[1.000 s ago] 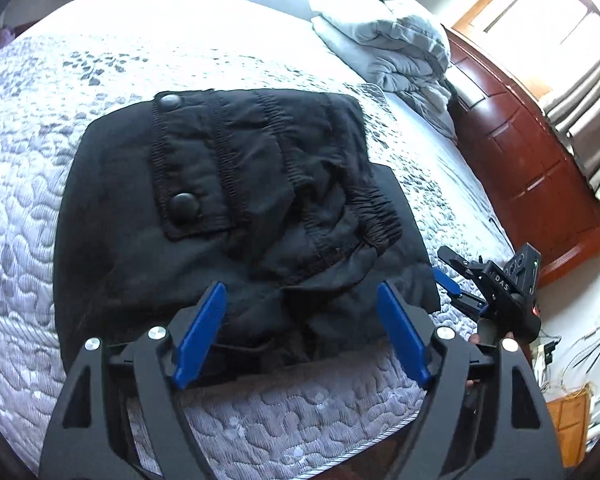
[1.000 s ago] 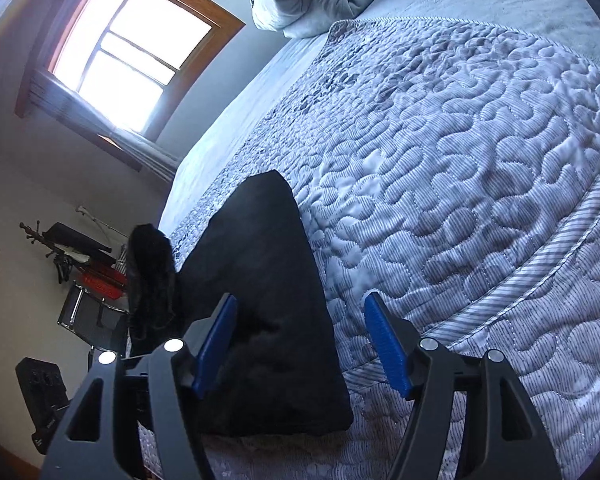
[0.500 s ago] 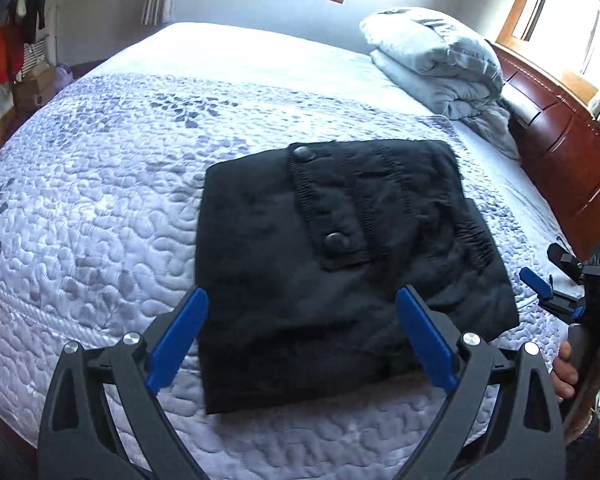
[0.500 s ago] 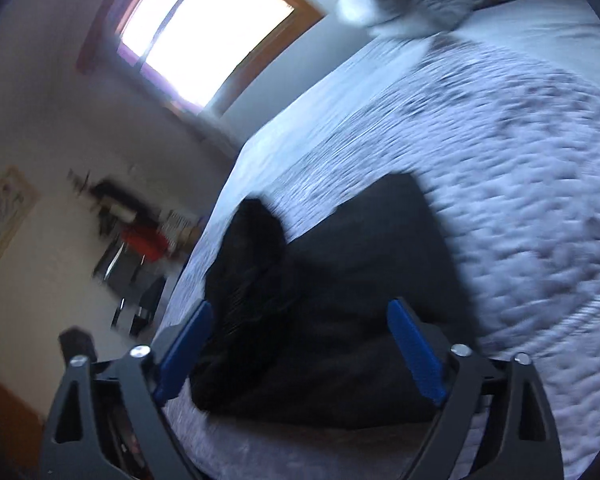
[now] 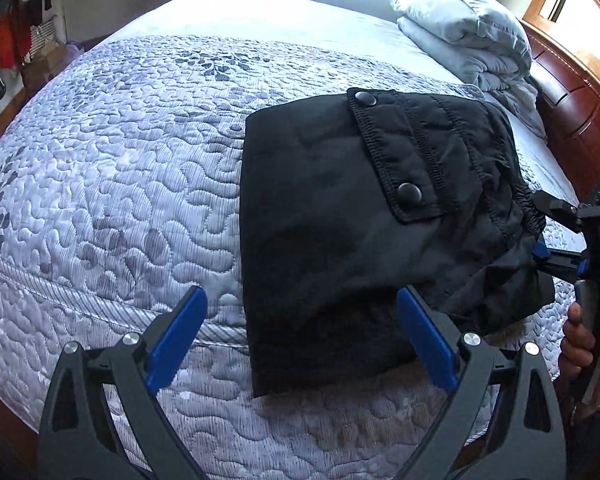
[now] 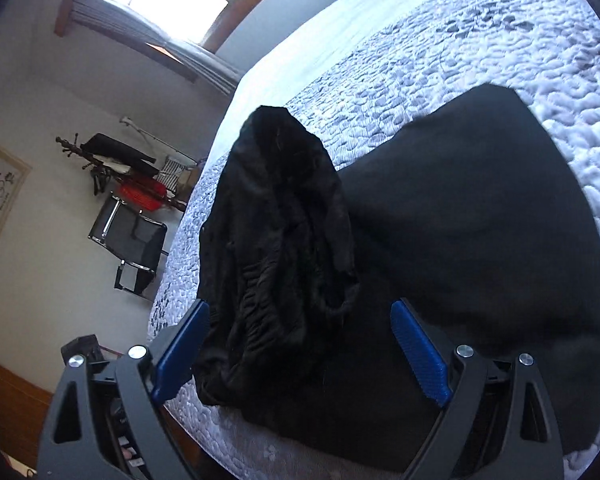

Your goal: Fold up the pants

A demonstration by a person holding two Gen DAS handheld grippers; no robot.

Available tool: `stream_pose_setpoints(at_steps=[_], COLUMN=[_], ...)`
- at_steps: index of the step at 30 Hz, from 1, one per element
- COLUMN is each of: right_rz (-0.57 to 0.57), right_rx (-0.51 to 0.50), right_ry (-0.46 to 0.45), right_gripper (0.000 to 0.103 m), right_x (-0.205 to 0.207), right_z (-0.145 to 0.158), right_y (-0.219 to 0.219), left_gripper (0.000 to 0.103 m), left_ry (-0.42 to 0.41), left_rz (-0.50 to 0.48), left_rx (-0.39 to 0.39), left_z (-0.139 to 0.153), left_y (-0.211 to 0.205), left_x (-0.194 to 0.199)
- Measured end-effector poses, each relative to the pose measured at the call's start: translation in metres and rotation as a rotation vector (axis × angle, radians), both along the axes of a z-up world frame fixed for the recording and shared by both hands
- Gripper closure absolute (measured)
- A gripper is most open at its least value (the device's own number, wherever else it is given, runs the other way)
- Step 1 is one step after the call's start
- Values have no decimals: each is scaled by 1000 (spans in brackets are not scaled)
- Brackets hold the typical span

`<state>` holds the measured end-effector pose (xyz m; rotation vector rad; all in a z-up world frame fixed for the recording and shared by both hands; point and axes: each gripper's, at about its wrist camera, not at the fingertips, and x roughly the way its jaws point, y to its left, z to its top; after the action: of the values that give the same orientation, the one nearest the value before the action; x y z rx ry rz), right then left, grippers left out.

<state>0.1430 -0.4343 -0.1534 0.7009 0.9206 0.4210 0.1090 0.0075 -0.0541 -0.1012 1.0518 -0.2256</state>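
The folded black pants [image 5: 364, 216] are still laid flat on the quilted bed [image 5: 112, 168]. Compared with a moment ago, the left gripper [image 5: 300, 340] has been shifted left, spread wide and empty; the right gripper [image 6: 300, 350], also wide open with nothing held, is now seen right at the waistband edge.

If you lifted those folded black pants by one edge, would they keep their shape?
Probably not. The pants look thin and wrinkled, so they'd likely droop and unfold. The bunched waistband already sags loosely. They seem light.
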Motion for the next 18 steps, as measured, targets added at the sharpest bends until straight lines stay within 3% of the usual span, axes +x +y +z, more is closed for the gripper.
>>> stream_pose_setpoints(at_steps=[6,8,10,13,15,18], right_rz=[16,40,37,29,29,39], right_rx=[18,20,-19,-46,-17,4], right_ry=[-17,-25,-25,-46,-58,-74], right_gripper=[12,22,41,58,66,68], right_x=[11,14,15,11,8,4], right_z=[-4,-5,-5,-2,1,8], right_y=[13,20,30,32,30,29], left_gripper=[8,8,7,7,7,7], left_ry=[-4,-11,-19,-25,-31,-37], left_rz=[20,20,19,17,19,26], left_rx=[3,-2,-3,9,11,8], left_z=[0,3,5,9,11,14], left_y=[4,4,4,4,5,6], left_x=[2,0,-1,-3,-3,-4])
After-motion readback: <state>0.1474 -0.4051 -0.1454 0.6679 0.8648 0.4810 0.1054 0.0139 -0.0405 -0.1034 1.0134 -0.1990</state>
